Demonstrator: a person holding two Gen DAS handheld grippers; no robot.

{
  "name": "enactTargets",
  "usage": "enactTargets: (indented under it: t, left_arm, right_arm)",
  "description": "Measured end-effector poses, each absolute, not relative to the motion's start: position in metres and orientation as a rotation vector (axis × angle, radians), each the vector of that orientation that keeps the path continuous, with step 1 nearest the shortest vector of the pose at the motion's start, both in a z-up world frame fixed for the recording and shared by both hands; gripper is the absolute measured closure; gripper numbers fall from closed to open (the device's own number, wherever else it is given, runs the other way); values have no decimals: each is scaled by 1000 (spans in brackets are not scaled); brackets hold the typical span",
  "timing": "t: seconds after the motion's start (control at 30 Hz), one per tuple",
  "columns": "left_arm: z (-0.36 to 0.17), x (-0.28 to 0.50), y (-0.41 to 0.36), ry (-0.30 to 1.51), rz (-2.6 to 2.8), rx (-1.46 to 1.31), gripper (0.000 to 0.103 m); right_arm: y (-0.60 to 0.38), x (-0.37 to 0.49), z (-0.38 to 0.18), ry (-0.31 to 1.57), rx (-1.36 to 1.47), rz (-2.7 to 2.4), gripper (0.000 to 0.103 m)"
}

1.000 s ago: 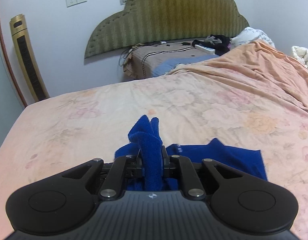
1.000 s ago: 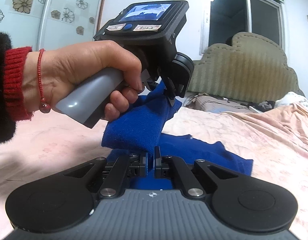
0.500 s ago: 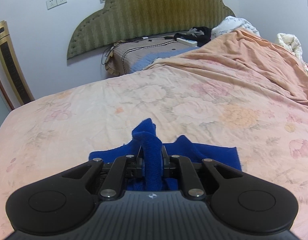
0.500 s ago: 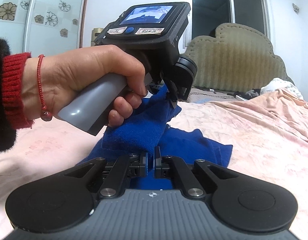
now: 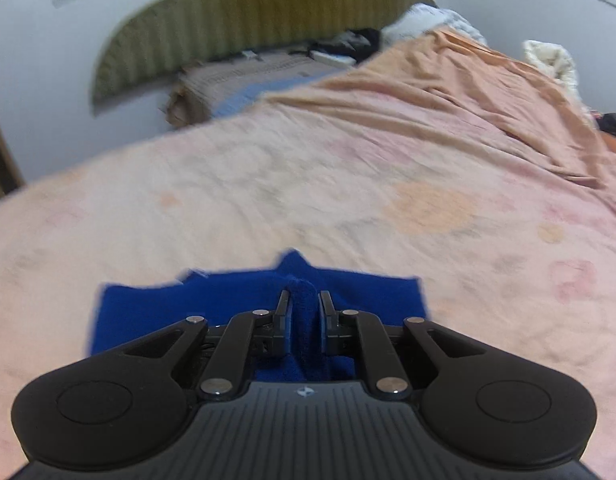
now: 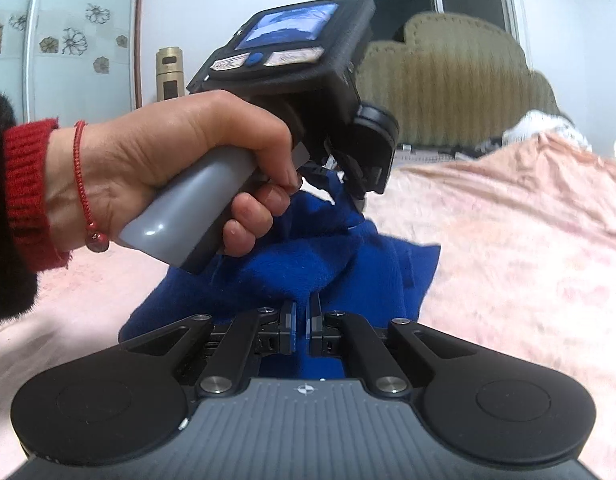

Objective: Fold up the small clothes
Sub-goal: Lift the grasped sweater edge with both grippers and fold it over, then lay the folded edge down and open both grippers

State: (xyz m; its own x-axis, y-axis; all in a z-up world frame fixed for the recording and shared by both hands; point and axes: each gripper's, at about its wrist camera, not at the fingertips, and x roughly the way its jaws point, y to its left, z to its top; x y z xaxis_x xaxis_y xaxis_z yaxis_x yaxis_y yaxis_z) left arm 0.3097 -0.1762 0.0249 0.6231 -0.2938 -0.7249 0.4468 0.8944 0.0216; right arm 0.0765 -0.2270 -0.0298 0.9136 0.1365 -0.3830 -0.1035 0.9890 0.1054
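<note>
A small blue knit garment (image 5: 348, 294) lies on the pink floral bedsheet (image 5: 308, 184), partly folded over itself. My left gripper (image 5: 302, 300) is shut on a bunched edge of it, low over the flat part. My right gripper (image 6: 301, 312) is shut on another edge of the blue garment (image 6: 308, 260). In the right wrist view the left gripper's handle (image 6: 196, 216) and the hand holding it fill the upper left, with the cloth hanging between the two grippers.
An orange quilt (image 5: 488, 100) lies bunched on the right side of the bed. A green padded headboard (image 5: 244, 12) and a pillow (image 5: 252, 76) are at the far end. A gold tower fan (image 6: 170, 74) stands by the wall.
The left gripper has moved forward and down, carrying the blue edge over the flat part. The garment now looks shorter and wider. The right gripper has kept its hold and come lower.
</note>
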Motion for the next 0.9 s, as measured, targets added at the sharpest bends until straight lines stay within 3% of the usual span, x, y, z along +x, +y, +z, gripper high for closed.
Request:
enactTargets:
  t: [0.1,0.13,0.17,0.23,0.33,0.37,0.43,0.5,0.57,0.83,0.9]
  left_arm:
    - [26,311,-176,819,-482,157,87]
    - [28,311,-176,825,-494,142,73]
    - [31,311,-175,828,-505,125,48]
    - [38,309,-170,800,-513,92,12]
    - [55,301,-157,718,-508,66,10]
    - [59,300,-152,712,-507,60,10]
    - [64,295,-138,706,-482,51,10]
    - [62,287,-123,699,-444,67,10]
    - [55,277,-105,680,-412,87,10]
    - [22,223,-63,587,-285,247,10]
    - [18,212,-66,582,-309,276,10]
  right_arm:
    - [-237,78,-34,427,139,129,99]
    - [-241,79,-37,438,165,135,99]
    - [-244,80,-39,452,193,142,99]
    - [-251,83,-43,484,247,159,99]
    - [-261,90,-52,537,337,196,96]
    - [-265,93,-55,558,375,213,81]
    - [-273,100,-58,590,439,233,72]
    - [-284,106,-60,597,516,271,47]
    - [-295,116,-59,607,590,310,36]
    - [-336,191,-69,669,889,455,25]
    - [-345,207,-77,685,979,492,16]
